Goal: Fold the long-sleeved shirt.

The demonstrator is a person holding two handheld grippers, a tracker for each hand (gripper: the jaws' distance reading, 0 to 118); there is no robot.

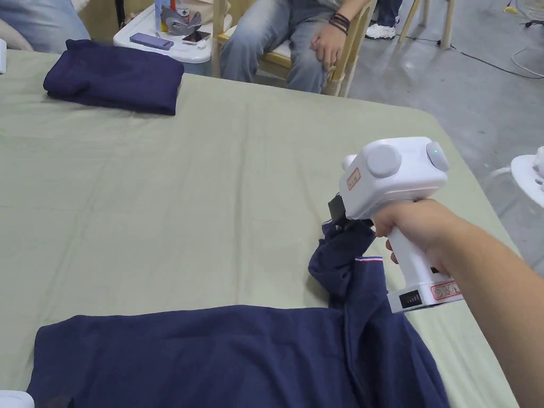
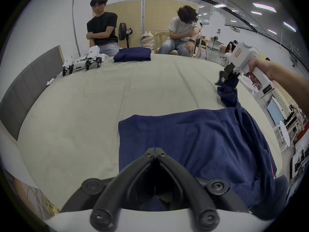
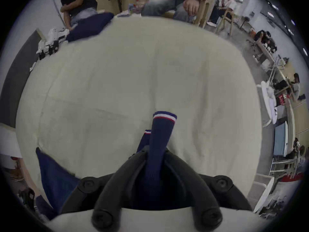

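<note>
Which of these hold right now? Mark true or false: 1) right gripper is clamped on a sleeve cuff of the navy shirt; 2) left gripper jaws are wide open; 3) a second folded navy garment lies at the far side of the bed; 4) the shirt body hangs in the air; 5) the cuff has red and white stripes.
1) True. The right gripper pinches the sleeve cuff of the navy long-sleeved shirt between both jaws.
2) False. The left gripper has its jaw tips together over the shirt.
3) True. A folded navy garment lies on the pale green sheet, far side.
4) False. The body lies flat; just the sleeve is lifted.
5) True.
</note>
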